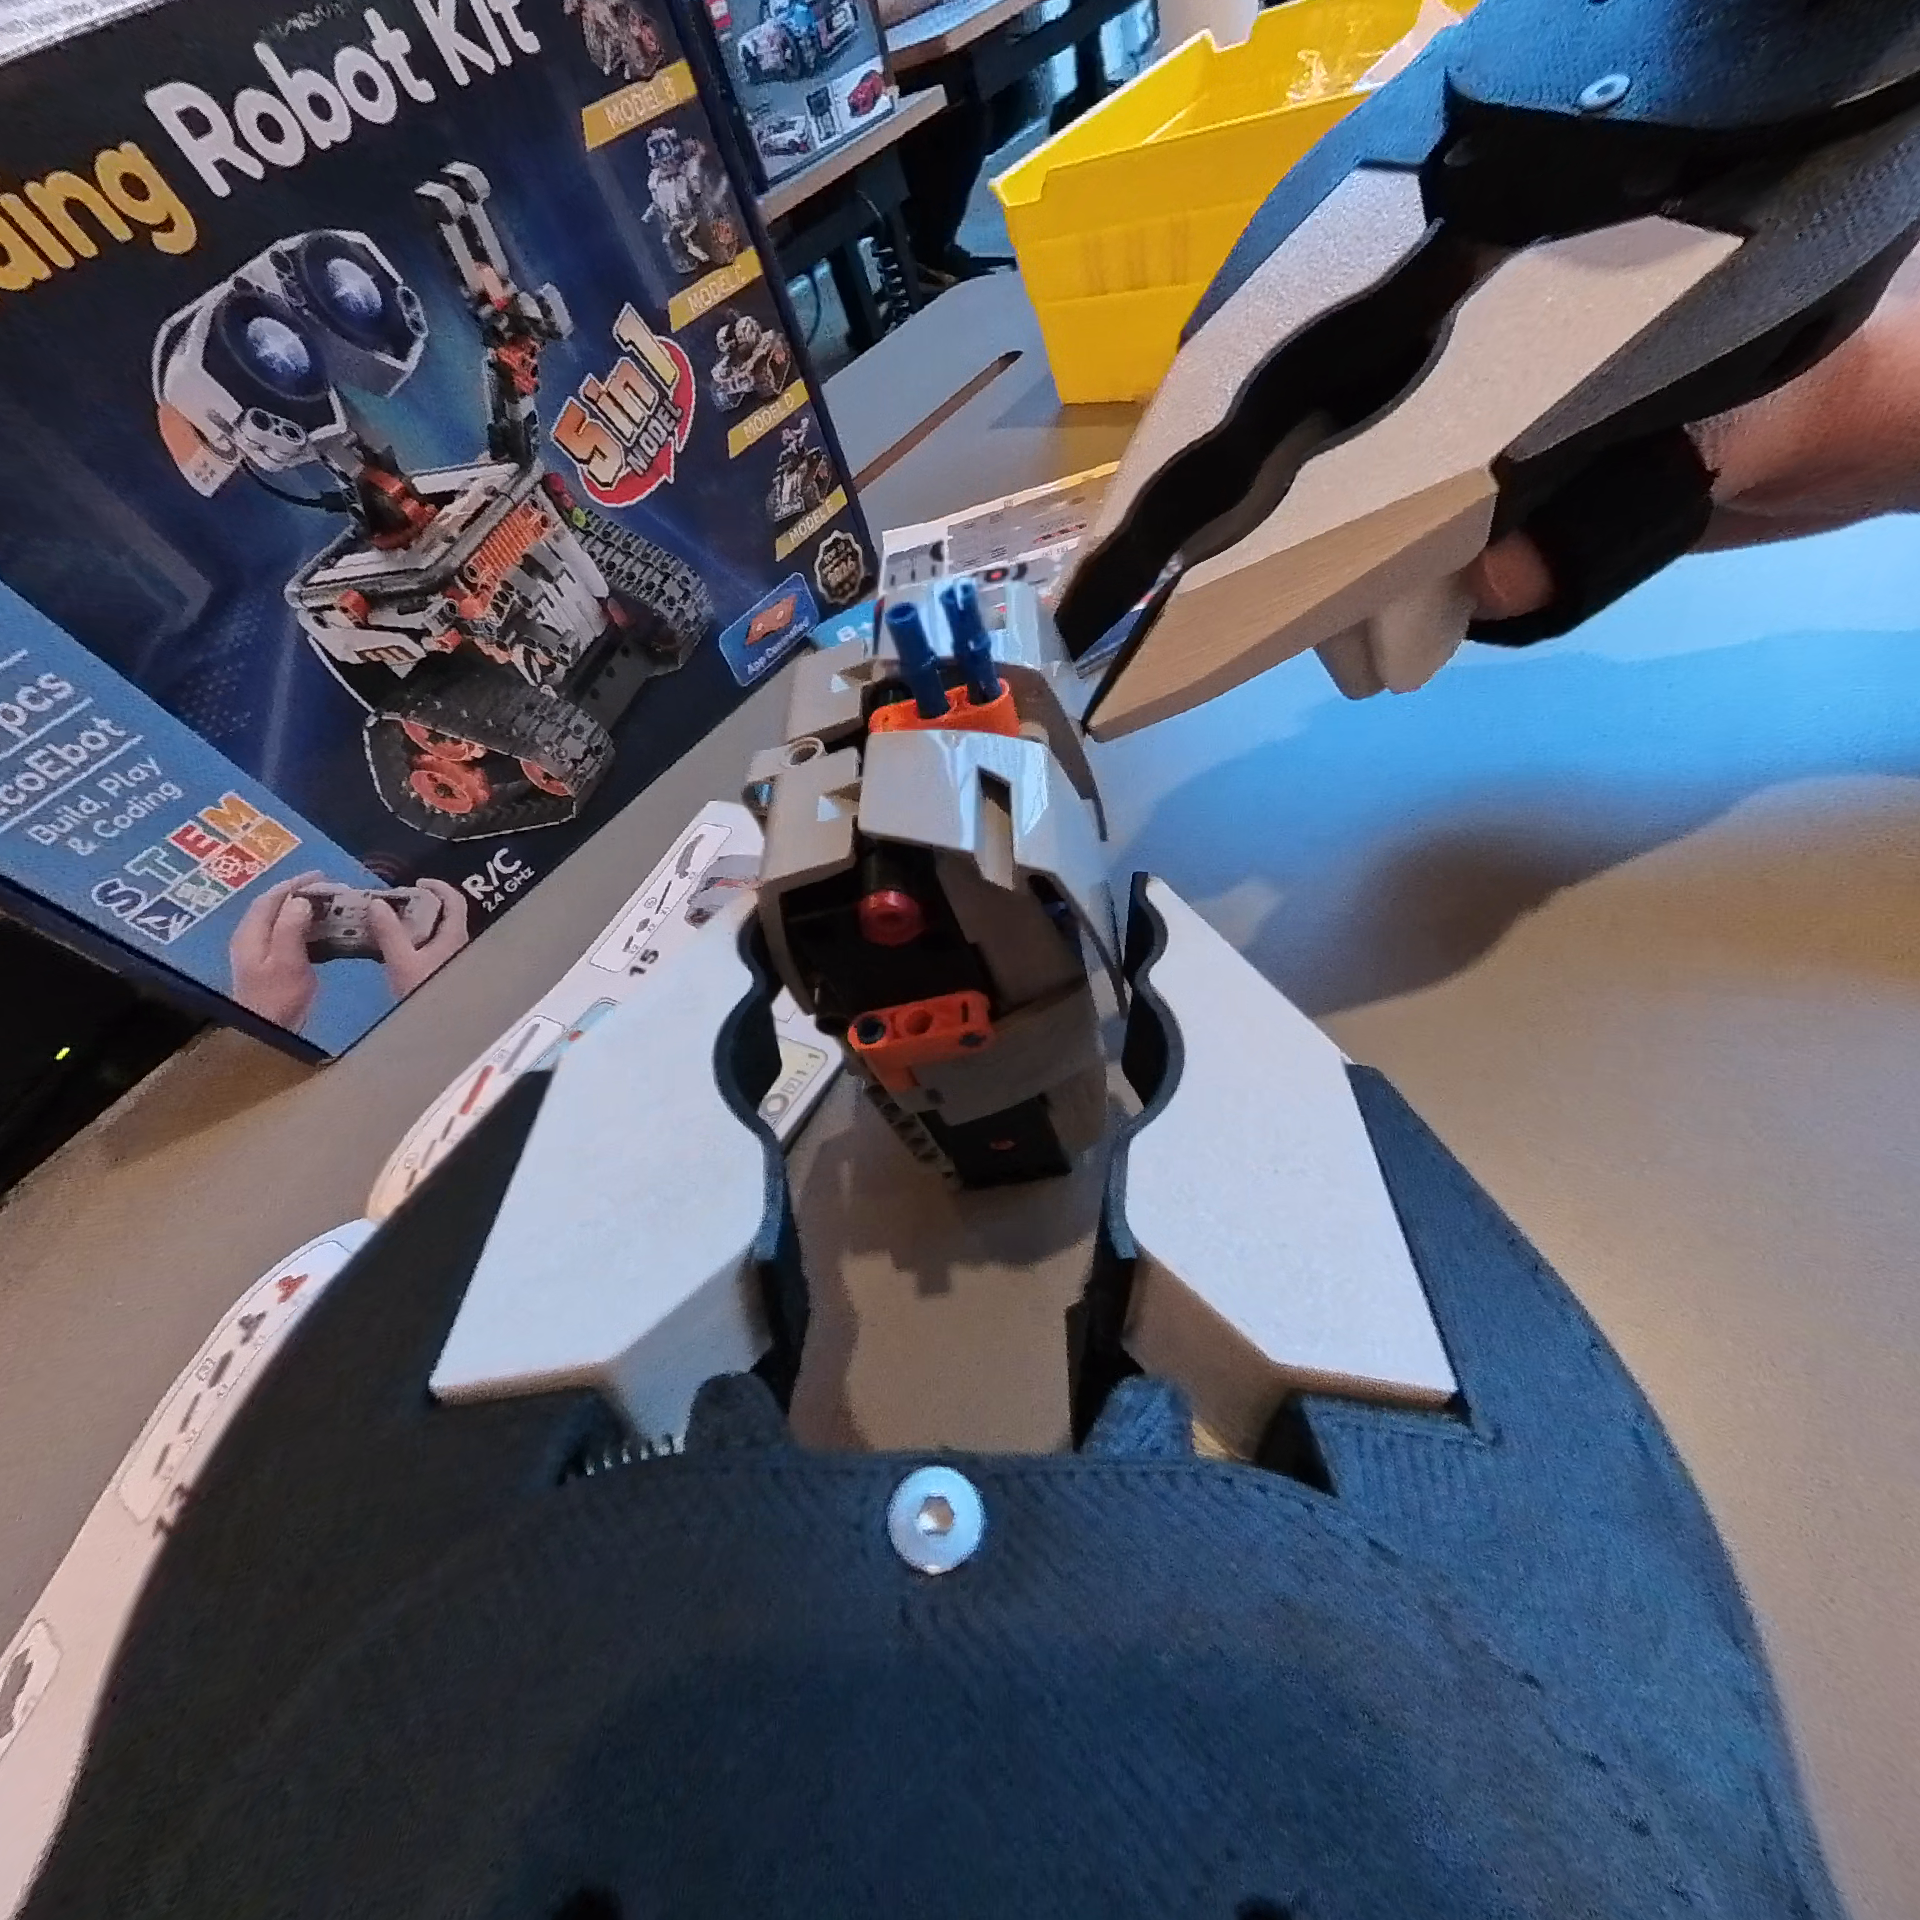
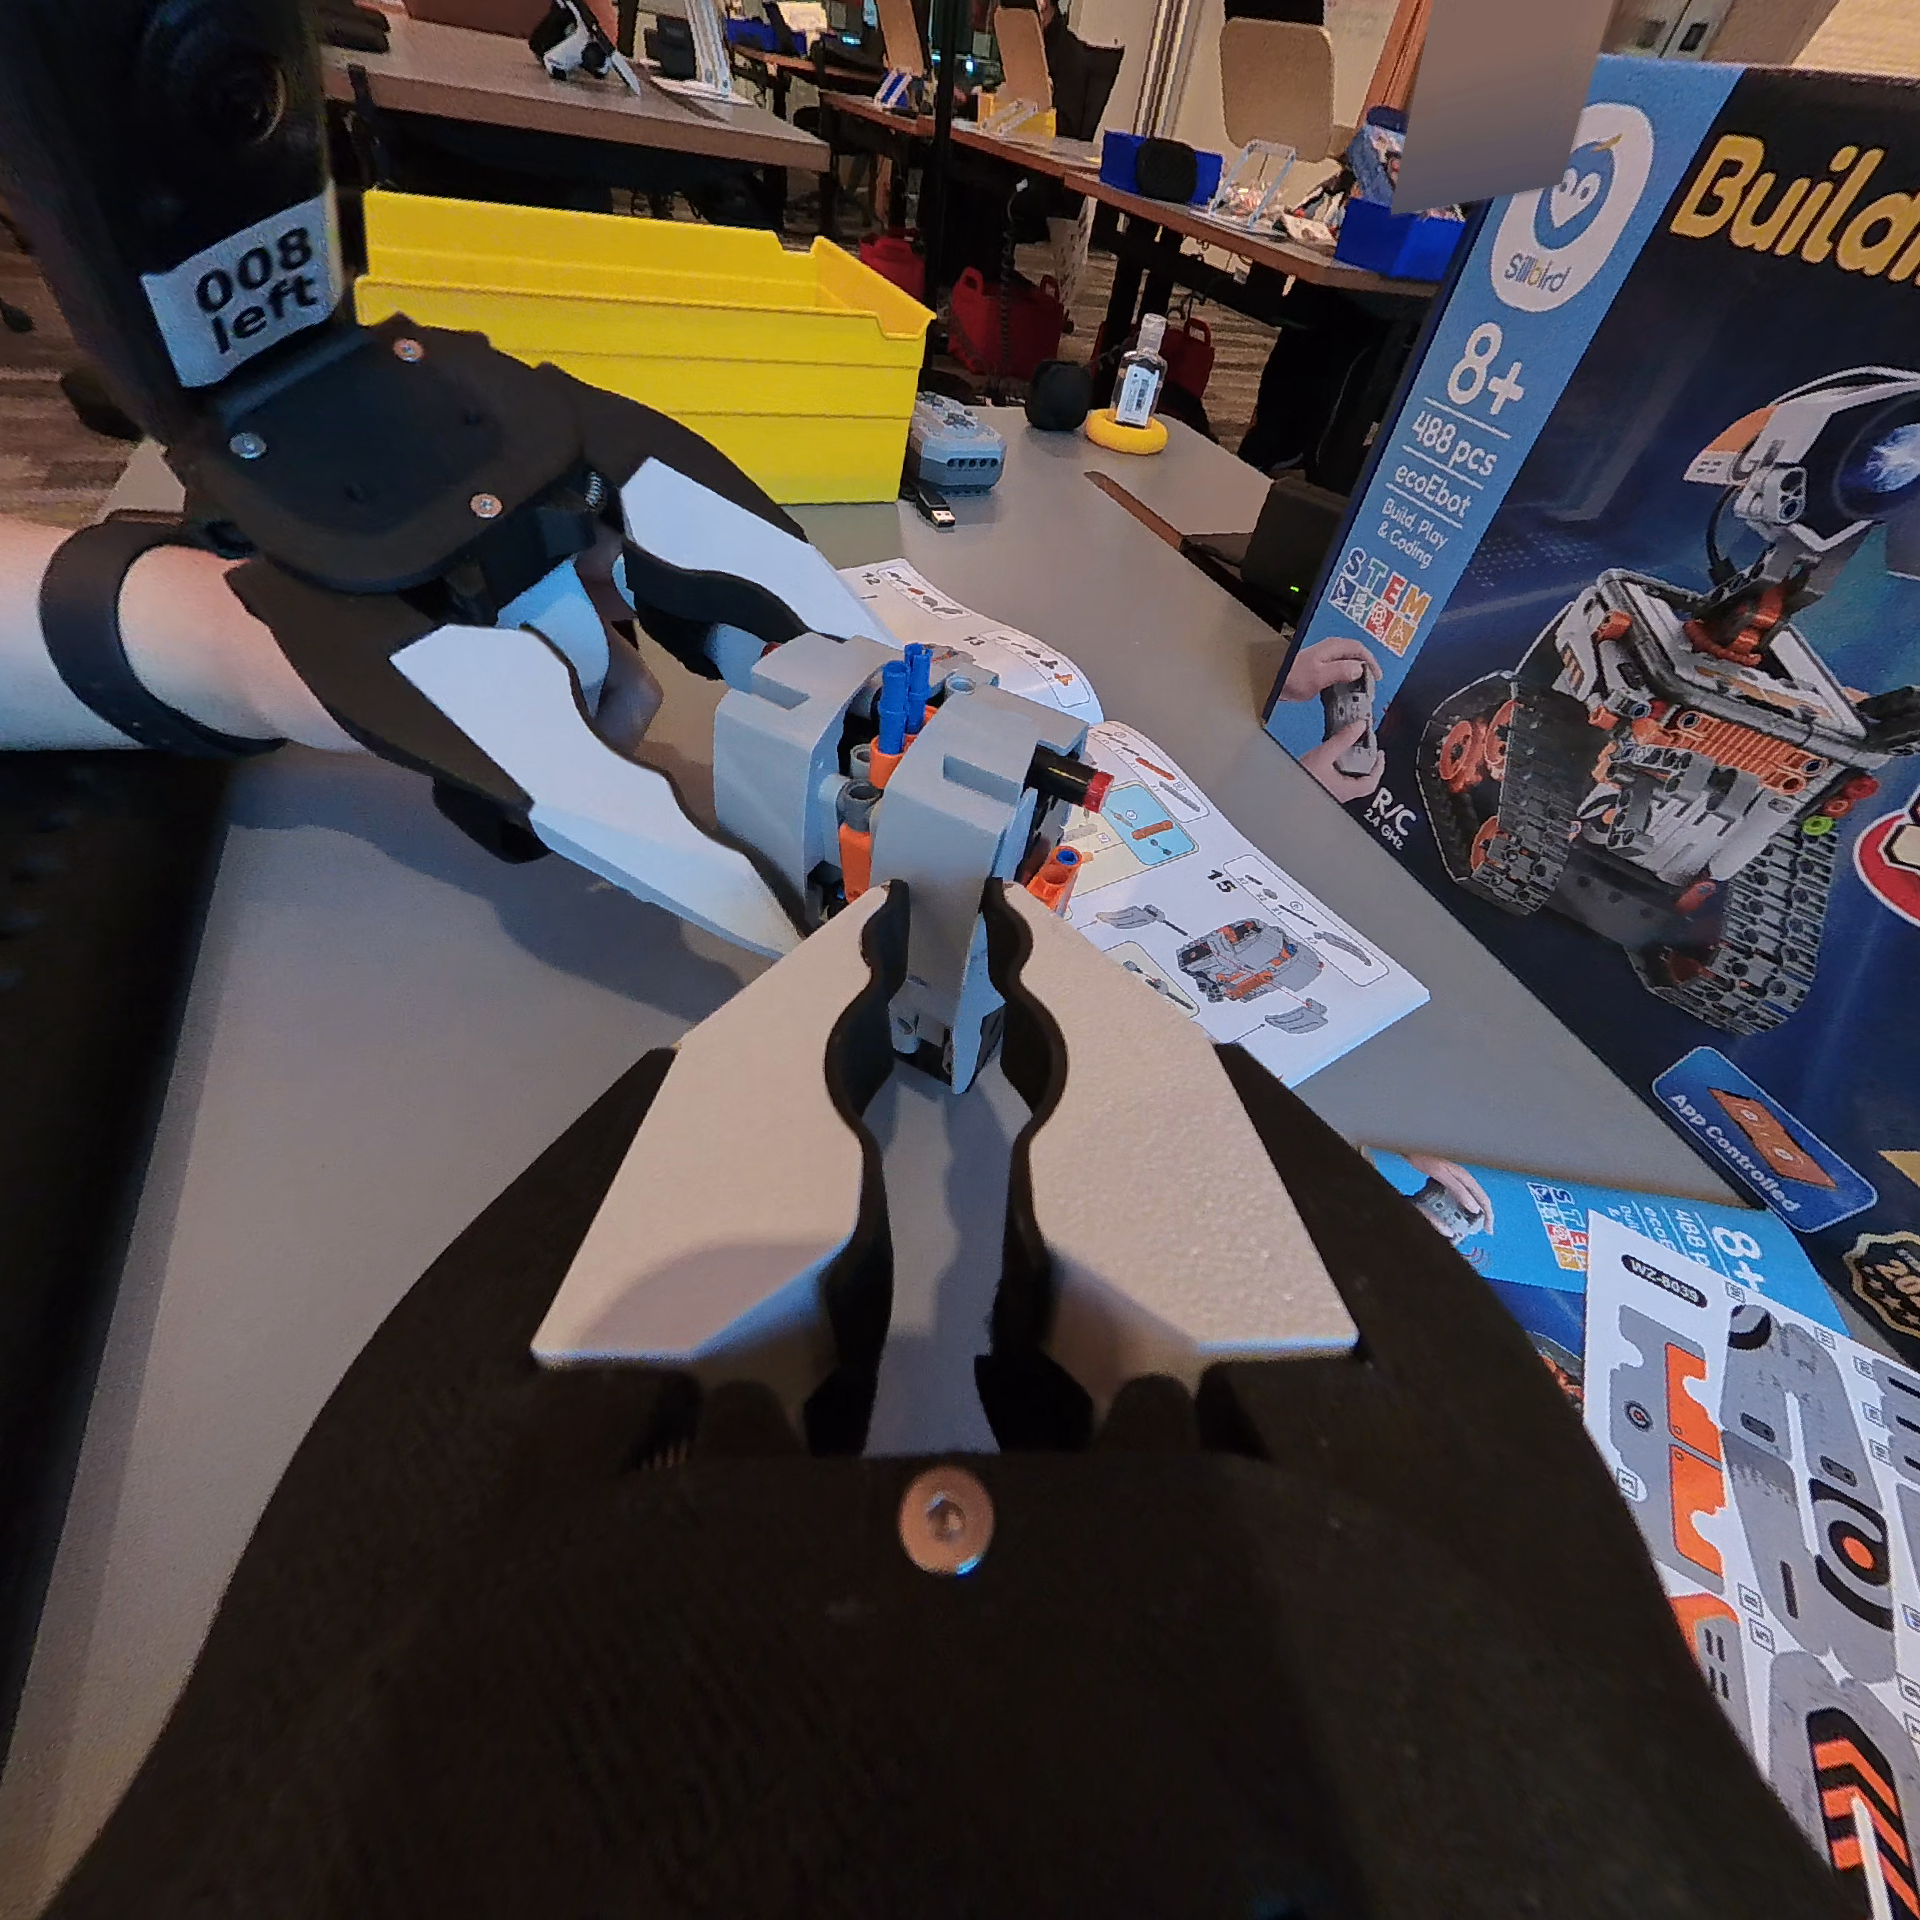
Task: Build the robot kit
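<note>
A grey brick assembly (image 1: 935,810) with orange parts, two blue pins (image 1: 935,644) and a red-tipped black axle (image 2: 1070,774) is held just above the grey table. My left gripper (image 1: 945,914) is shut on the assembly's sides. In the right wrist view, the left gripper (image 2: 831,784) comes in from the left around the assembly (image 2: 769,748). My right gripper (image 2: 940,899) is shut on a grey panel at the assembly's near end. In the left wrist view, the right gripper (image 1: 1081,675) reaches in from the upper right, tips at the assembly's far end.
A large robot kit box (image 2: 1662,623) stands on the table; it also shows in the left wrist view (image 1: 364,416). An open instruction booklet (image 2: 1226,904) lies under the assembly. A yellow bin (image 2: 644,343) sits behind it. A sticker sheet (image 2: 1766,1507) lies at the right. A grey battery unit (image 2: 954,447) rests by the bin. My left and right fingertips are right by each other.
</note>
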`<state>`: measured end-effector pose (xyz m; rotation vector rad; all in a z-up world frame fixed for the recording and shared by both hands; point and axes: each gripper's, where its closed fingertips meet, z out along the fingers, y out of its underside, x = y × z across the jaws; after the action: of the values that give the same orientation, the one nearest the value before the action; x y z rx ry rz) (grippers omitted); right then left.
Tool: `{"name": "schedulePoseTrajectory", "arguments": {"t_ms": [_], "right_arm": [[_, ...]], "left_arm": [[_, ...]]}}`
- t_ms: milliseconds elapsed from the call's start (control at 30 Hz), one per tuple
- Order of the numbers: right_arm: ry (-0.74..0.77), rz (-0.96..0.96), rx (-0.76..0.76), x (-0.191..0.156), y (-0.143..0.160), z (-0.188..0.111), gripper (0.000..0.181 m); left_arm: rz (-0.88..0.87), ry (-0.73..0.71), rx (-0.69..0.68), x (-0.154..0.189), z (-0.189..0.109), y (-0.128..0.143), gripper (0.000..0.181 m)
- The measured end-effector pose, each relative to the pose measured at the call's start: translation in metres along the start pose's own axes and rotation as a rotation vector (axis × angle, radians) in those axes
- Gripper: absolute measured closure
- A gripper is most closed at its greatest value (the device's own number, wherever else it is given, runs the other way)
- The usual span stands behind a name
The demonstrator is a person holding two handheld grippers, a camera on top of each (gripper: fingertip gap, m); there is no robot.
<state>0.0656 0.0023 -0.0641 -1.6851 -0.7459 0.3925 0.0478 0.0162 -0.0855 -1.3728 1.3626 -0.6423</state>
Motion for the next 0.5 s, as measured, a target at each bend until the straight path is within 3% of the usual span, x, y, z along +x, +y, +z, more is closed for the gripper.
{"name": "schedulePoseTrajectory", "arguments": {"t_ms": [500], "right_arm": [[0.016,0.013,0.049,0.0057,0.0,0.0001,0.168]], "left_arm": [[-0.005,-0.077,-0.025,-0.0033,0.0034,0.0004,0.116]]}}
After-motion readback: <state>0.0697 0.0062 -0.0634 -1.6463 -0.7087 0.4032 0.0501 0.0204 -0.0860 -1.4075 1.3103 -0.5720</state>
